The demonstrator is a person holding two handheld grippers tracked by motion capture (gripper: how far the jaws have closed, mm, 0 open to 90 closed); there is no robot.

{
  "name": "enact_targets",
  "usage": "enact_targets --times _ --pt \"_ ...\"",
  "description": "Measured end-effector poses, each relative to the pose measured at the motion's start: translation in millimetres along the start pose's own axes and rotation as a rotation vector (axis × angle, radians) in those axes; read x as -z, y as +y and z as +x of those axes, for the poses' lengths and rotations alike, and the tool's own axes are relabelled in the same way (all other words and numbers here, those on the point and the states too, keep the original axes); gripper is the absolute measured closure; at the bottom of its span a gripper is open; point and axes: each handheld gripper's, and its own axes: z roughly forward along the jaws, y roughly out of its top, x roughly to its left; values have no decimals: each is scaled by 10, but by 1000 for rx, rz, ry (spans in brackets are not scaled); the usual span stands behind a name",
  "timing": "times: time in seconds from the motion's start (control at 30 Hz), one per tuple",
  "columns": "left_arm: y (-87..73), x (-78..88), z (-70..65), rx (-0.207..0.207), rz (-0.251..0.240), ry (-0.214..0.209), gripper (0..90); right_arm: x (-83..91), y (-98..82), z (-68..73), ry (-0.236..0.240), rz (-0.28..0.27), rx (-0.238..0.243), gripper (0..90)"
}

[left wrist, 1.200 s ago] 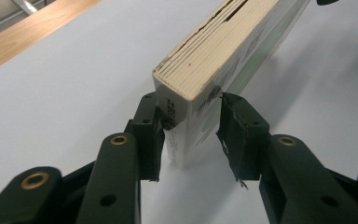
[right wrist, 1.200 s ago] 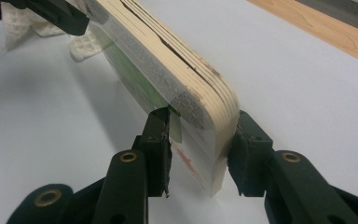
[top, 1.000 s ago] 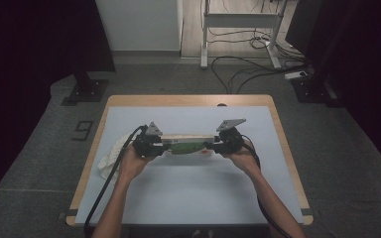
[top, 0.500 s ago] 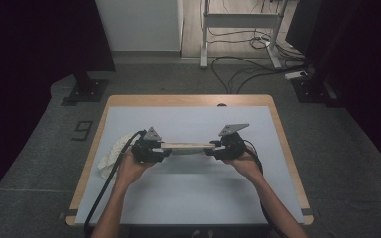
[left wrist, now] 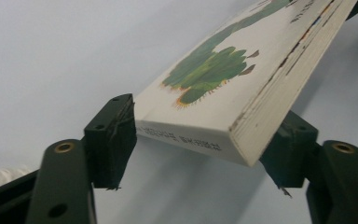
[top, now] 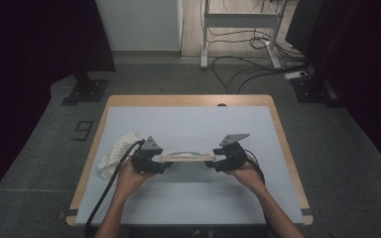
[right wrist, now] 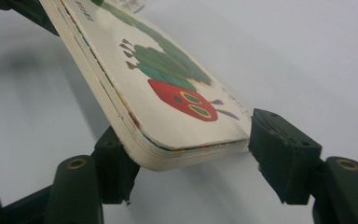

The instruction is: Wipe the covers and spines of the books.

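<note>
Board book (top: 187,157) lies flat on the surface (top: 198,124), long axis spanning left gripper (top: 155,162) to right gripper (top: 217,162), one short end between each gripper's jaws, which have just been opening and now stand released.

My left gripper (left wrist: 200,154) view cuts off the far end of the board book (left wrist: 233,88) at the top edge; the spine lettering blurs past reading, and whether my pads touch its edges I cannot tell
</note>
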Motion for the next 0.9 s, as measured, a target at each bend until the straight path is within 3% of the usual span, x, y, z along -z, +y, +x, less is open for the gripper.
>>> enact_targets --times 0.23,0.53,0.9 --pt "-129 -37 -72 10 12 8 248 -19 -138 60 4 5 -2 302" --pt "-268 -43 -169 43 -11 -7 244 -54 -264 128 -6 12 9 284" --pt "-391 -91 -293 15 7 10 250 -104 -421 184 -8 31 11 284"
